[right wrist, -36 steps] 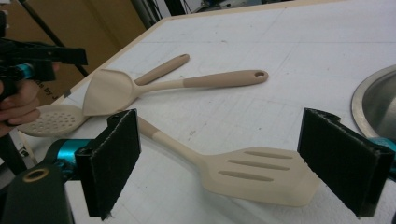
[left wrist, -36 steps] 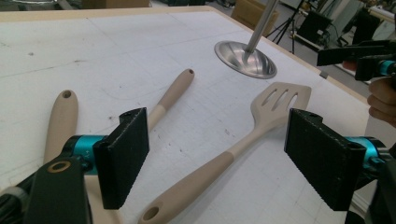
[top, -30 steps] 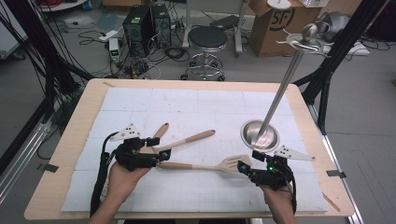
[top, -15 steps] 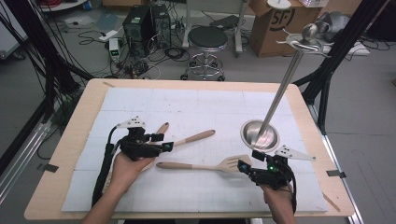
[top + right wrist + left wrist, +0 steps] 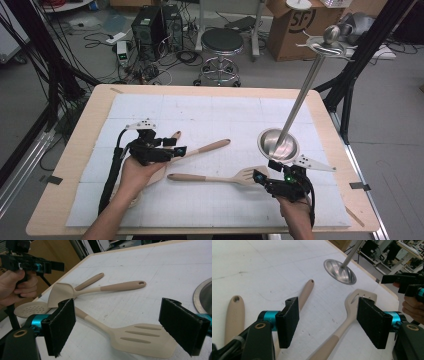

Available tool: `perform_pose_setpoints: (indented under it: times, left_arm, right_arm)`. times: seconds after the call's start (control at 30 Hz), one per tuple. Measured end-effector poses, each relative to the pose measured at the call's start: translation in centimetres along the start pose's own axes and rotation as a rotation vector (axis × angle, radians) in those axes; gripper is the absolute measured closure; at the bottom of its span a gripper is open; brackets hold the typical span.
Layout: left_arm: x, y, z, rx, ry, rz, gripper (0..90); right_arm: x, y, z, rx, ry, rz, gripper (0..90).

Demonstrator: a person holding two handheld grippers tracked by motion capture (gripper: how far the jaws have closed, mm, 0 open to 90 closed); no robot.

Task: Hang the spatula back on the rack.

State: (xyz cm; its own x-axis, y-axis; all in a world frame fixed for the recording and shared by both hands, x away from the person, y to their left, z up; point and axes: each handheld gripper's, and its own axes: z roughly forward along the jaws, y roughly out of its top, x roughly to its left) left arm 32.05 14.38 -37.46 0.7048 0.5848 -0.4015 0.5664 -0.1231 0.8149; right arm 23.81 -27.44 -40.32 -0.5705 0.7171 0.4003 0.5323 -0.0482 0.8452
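Observation:
Three beige utensils lie on the white mat. A slotted spatula (image 5: 215, 178) lies between my hands, its head (image 5: 142, 340) right in front of my right gripper (image 5: 122, 325), which is open and a little above it. My right gripper (image 5: 262, 175) sits at the front right. My left gripper (image 5: 179, 150) is open and held above the solid turner (image 5: 207, 147). Through the jaws of my left gripper (image 5: 329, 325) I see the slotted spatula (image 5: 352, 315) and the turner handle (image 5: 305, 291). A perforated skimmer (image 5: 32, 308) lies beside the turner (image 5: 62, 293).
A metal stand with a round dished base (image 5: 277, 142) and a tall slanting pole (image 5: 305, 85) is just beyond my right gripper. The wooden table edge (image 5: 85, 130) frames the mat. Behind the table are a stool (image 5: 221, 42), boxes and cables.
My left gripper has lifted and drifted slightly toward the far side over the turner. The right gripper and the utensils have stayed put.

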Motion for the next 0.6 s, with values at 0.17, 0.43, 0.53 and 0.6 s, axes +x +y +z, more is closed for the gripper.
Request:
perform_pose_setpoints:
  times: [0.17,0.43,0.53,0.6]
  left_arm:
    - [0.2,0.5,0.8,0.051,0.027,0.033,36.4]
    - [0.9,0.8,2.0,0.155,0.031,0.026,43.1]
    - [1.4,0.7,2.4,0.185,0.038,-0.003,42.3]
    - [1.6,0.6,2.6,0.186,0.043,-0.013,42.0]
  right_arm:
    - [0.0,0.0,0.0,0.001,-0.001,0.007,13.5]
    - [-0.2,0.0,0.0,0.000,-0.004,0.007,13.9]
    - [-0.1,0.0,0.0,0.001,-0.004,0.007,13.9]
    - [-0.1,0.0,0.0,0.002,-0.001,0.008,14.0]
